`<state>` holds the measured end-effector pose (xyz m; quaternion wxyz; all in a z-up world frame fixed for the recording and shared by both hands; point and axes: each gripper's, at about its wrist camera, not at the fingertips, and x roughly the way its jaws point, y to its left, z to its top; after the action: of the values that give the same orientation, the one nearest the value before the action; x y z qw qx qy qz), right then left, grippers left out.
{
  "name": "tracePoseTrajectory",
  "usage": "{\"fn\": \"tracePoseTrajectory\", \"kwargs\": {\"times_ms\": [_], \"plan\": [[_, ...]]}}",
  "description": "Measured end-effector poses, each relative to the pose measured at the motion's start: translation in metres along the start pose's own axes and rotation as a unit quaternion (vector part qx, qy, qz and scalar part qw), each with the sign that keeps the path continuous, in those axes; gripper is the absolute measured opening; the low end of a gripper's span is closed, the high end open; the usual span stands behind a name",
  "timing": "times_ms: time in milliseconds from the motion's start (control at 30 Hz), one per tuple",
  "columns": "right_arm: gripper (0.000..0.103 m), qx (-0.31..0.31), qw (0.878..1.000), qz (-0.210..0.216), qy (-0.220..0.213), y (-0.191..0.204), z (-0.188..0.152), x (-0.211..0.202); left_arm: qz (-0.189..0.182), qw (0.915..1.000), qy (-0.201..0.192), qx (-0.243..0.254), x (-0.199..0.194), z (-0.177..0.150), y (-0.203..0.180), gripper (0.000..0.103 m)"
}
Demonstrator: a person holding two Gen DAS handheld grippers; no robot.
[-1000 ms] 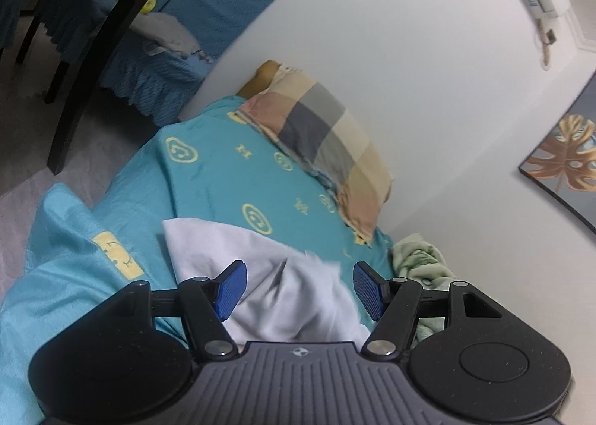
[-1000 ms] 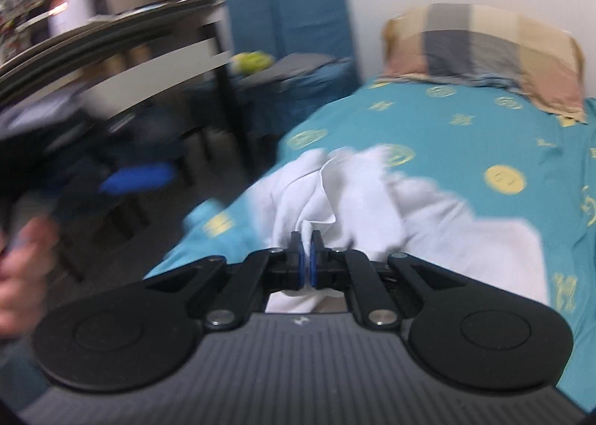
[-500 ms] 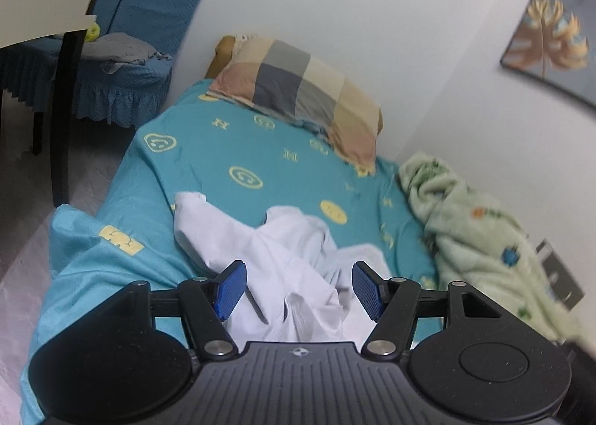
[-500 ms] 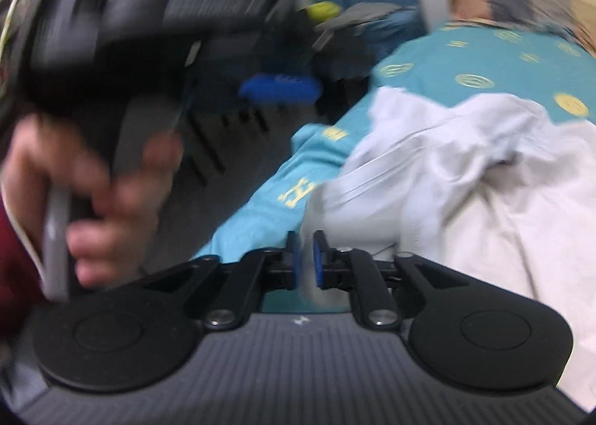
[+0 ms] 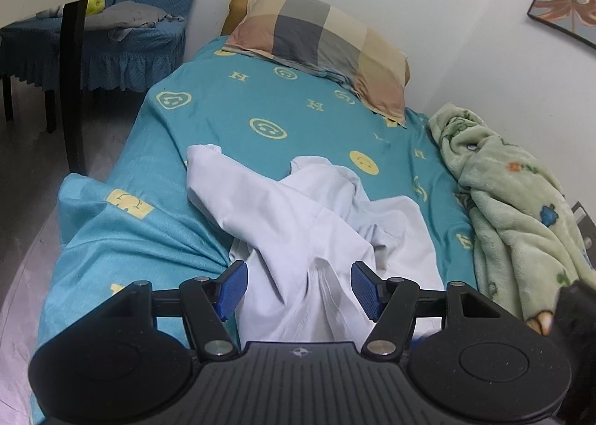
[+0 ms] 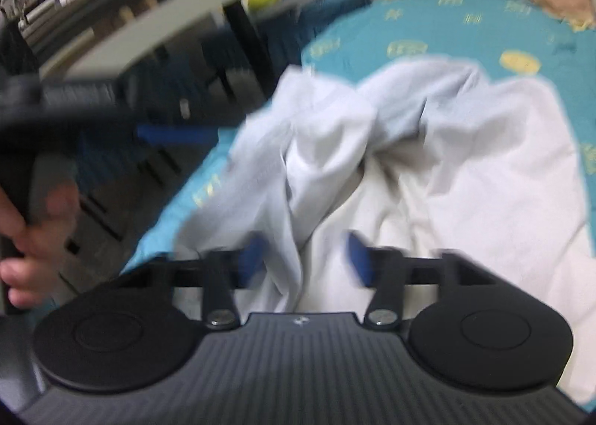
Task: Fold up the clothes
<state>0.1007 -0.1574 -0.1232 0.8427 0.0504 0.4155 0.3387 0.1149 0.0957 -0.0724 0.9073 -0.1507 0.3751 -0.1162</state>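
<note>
Two pairs of tongs are hovering over one crumpled white cotton garment (image 5: pixel 298 216), which is lying in a heap at the near end of the teal bedsheet printed with yellow smiley faces (image 5: pixel 223 119).

Left: my left tongs (image 5: pixel 296 287) are standing wide apart, with a raised fold of the garment between the blue pads but touching neither.

Right: my right tongs (image 6: pixel 305 257) are showing blurred. Their jaws have just been closing, yet in this view they are standing apart with a ridge of cloth between them and are not pressing on it.

Hazards, as I am judging them:
(a) Both tongs are facing bunched ridges rather than a clean hem, so a pinch here is likely gathering several layers, and the heap is then lifting as a lump instead of spreading.
(b) The right view is smearing, which suggests a hurried hand, so the pads may be closing on air or on sheet.
(c) The garment is lying close to the near edge of the bed, so a careless tug toward me is risking a slide to the floor.
(d) A pale green fleece blanket (image 5: pixel 514 201) is lying near the cloth on the right, so a wide sweep may be dragging it in.
</note>
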Motion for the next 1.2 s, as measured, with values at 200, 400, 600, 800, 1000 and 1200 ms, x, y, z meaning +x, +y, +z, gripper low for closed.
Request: {"fn": "tracePoseTrajectory", "kwargs": {"times_ms": [200,400,600,800,1000,1200], "plan": [[0.006,-0.020,0.997,0.073,-0.035,0.020,-0.003,-0.022,-0.032,0.9993,-0.022,-0.001,-0.002,0.006,-0.002,0.063],[0.007,-0.075,0.987,0.137,-0.024,0.063,-0.020,-0.011,-0.049,0.9969,-0.060,-0.015,-0.013,0.013,0.000,0.063],[0.028,-0.036,0.993,0.102,-0.050,0.044,-0.009,-0.035,-0.016,0.9974,-0.063,-0.033,-0.015,0.016,0.006,0.064],[0.073,-0.009,0.988,0.096,-0.121,0.019,-0.002,-0.072,-0.003,0.9981,-0.041,-0.045,-0.002,0.012,0.010,0.065],[0.073,0.064,0.988,0.014,-0.140,-0.027,0.021,-0.043,-0.010,0.9992,-0.007,-0.037,0.020,0.005,0.004,0.064],[0.068,0.028,0.992,-0.030,-0.120,-0.039,0.049,0.015,0.025,0.9983,0.026,-0.046,0.029,-0.002,0.013,0.005]]}}
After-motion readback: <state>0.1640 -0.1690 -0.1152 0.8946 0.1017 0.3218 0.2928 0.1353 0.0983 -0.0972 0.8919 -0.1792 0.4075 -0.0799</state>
